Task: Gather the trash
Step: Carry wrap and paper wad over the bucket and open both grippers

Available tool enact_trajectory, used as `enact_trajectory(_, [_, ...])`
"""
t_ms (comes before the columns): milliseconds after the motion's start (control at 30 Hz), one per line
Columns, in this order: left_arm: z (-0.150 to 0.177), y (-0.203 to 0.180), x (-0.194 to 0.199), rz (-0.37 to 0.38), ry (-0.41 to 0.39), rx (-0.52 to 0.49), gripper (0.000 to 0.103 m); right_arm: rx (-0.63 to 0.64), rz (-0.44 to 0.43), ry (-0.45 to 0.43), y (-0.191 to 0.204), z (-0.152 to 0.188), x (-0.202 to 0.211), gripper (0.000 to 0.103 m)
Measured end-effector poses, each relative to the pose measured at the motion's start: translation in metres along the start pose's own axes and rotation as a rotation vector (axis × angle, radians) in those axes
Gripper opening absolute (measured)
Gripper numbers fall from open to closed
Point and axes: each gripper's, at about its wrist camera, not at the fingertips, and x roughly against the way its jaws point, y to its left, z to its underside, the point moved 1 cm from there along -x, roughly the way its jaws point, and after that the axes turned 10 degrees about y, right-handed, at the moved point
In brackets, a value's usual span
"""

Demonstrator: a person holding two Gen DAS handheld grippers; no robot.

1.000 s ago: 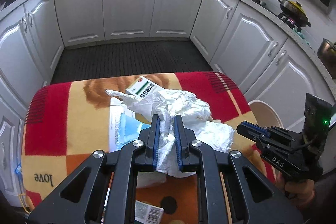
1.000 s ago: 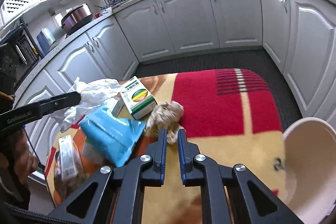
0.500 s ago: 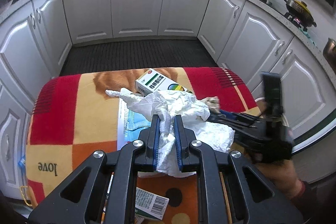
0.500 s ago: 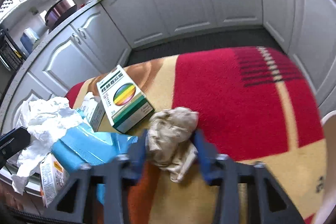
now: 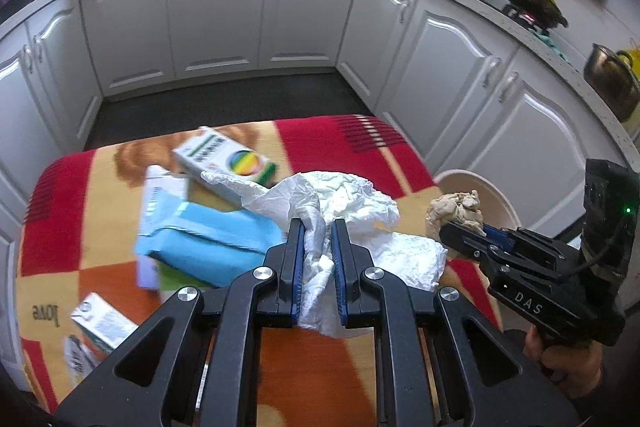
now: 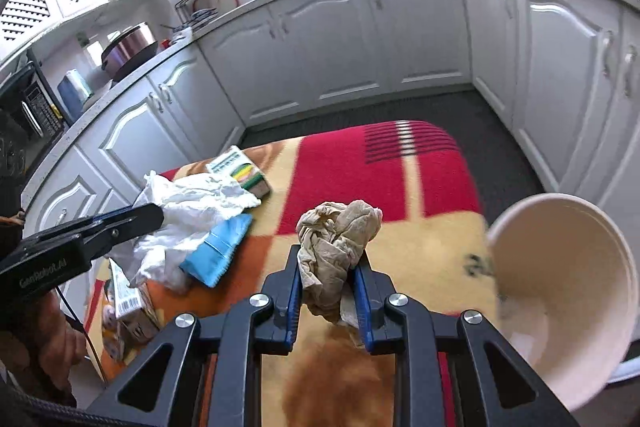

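My left gripper [image 5: 319, 227] is shut on a crumpled white paper wad [image 5: 352, 203], held above the blanket-covered table [image 5: 328, 143]. My right gripper [image 6: 328, 259] is shut on a crumpled beige paper ball [image 6: 336, 227], lifted off the table. In the left wrist view that beige ball [image 5: 456, 209] sticks out of the right gripper [image 5: 460, 231] just left of the cream bin [image 5: 492, 195]. The cream bin [image 6: 568, 283] stands open at the table's right edge, close to the right of the ball. In the right wrist view the white wad [image 6: 192, 211] hangs from the left gripper [image 6: 152, 215].
On the table lie a blue packet [image 5: 208, 239], a white box with a rainbow print [image 5: 224, 159], and small cartons near the front left [image 5: 104, 323]. White kitchen cabinets [image 5: 216, 15] curve around a dark floor mat [image 5: 224, 103]. Pots [image 5: 532, 3] sit on the stove to the right.
My right gripper closed on the beige ball, lifted it and carried it right toward the bin. The left gripper, still holding the white wad, shifted right so more of the table's left side shows.
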Motion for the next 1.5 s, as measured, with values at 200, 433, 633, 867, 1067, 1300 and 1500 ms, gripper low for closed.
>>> enact_trajectory(200, [-0.003,-0.04,-0.006,0.044,0.006,-0.052,0.011,-0.023,0.054,-0.013,-0.028,0.019,0.027,0.022])
enact_trajectory(433, [-0.008,-0.088,-0.023,0.084,0.025,-0.117,0.011,-0.084,0.129,-0.038,-0.071,0.037,0.055,0.022])
enact_trajectory(633, [-0.011,-0.132,-0.045,0.095,0.039,-0.176,0.011,-0.148,0.179,-0.03,-0.111,0.049,0.067,0.022])
enact_trajectory(867, [-0.016,-0.166,-0.075,0.119,0.073,-0.212,0.011,-0.199,0.231,-0.026,-0.144,0.064,0.075,0.022])
enact_trajectory(1067, [-0.013,-0.185,-0.098,0.143,0.101,-0.229,0.011,-0.237,0.259,-0.017,-0.164,0.071,0.076,0.022])
enact_trajectory(1300, [-0.012,-0.2,-0.121,0.155,0.137,-0.242,0.011,-0.262,0.28,-0.01,-0.177,0.075,0.077,0.022])
enact_trajectory(1500, [-0.014,-0.202,-0.135,0.169,0.156,-0.231,0.011,-0.282,0.29,0.003,-0.187,0.077,0.072,0.022])
